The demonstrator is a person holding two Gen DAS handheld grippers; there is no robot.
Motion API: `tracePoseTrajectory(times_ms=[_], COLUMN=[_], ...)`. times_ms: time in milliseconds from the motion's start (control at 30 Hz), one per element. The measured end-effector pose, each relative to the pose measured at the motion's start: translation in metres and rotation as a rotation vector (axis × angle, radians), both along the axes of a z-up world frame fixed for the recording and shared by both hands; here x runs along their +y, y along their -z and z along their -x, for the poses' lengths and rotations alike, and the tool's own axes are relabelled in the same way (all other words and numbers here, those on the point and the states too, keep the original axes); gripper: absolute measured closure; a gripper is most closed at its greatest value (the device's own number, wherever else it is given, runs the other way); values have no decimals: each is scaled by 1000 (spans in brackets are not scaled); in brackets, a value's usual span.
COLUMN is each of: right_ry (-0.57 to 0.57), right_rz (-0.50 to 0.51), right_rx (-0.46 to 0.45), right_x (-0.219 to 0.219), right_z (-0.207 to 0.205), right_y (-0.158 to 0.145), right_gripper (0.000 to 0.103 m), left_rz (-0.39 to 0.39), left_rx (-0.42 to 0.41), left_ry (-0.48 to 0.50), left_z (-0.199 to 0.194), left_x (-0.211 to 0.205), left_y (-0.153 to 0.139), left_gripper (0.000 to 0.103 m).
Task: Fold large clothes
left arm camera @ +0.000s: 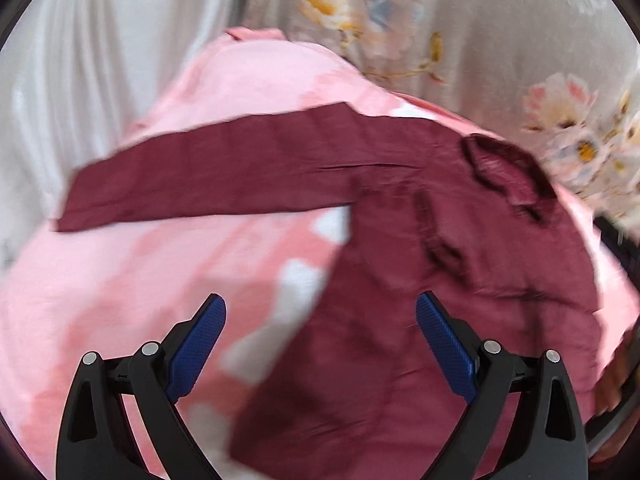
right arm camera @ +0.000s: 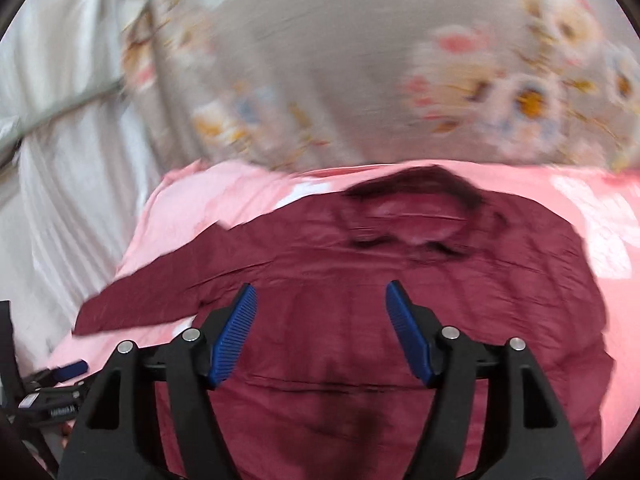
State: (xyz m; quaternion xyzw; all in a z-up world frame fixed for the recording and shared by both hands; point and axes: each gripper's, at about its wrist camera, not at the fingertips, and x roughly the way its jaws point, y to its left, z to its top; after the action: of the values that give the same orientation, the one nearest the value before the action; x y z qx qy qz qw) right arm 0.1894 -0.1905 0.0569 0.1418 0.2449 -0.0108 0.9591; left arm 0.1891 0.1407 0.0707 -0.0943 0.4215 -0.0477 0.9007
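Observation:
A maroon long-sleeved shirt (left arm camera: pixel 460 240) lies spread on a pink patterned sheet (left arm camera: pixel 120 300). Its collar (left arm camera: pixel 504 172) is at the far right and one sleeve (left arm camera: pixel 208 176) stretches out to the left. My left gripper (left arm camera: pixel 320 312) is open and empty, hovering above the shirt's left edge. In the right wrist view the shirt (right arm camera: pixel 400 300) lies flat with its collar (right arm camera: pixel 416 212) at the far side and the sleeve (right arm camera: pixel 160 292) reaching left. My right gripper (right arm camera: pixel 320 300) is open and empty above the shirt's middle. The other gripper (right arm camera: pixel 70 370) shows at the lower left.
A grey floral bedcover (left arm camera: pixel 440 20) lies behind the pink sheet, also in the right wrist view (right arm camera: pixel 360 60). White curtain-like fabric (left arm camera: pixel 80 60) hangs on the left. The pink sheet (right arm camera: pixel 600 220) extends to the right of the shirt. Both views are motion-blurred.

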Motion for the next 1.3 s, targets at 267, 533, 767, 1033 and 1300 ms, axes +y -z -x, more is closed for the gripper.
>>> tracePoseTrajectory(times_ms=[267,533,767,1033,1300], right_ry=[315,396,381,426,517], right_rz=[-260,-441,-522,-289,-93], right_rx=[121,182,103,262,263], right_x=[-145,-205,-225,-218,-190], right_z=[48,29,15,8,28], right_y=[60,100,101,118,83], right_gripper=[37,37,97,99,92], left_rz=[214,149,21,-119,-211], left_rx=[168,230,138,116,67], left_ry=[113,121,70,59,47], left_z=[-58,-88,-106,-113,-106], left_x=[-68,-117,-116,-120,-116], left_y=[23,46,33,63,57], left_gripper=[9,47,102,102,89])
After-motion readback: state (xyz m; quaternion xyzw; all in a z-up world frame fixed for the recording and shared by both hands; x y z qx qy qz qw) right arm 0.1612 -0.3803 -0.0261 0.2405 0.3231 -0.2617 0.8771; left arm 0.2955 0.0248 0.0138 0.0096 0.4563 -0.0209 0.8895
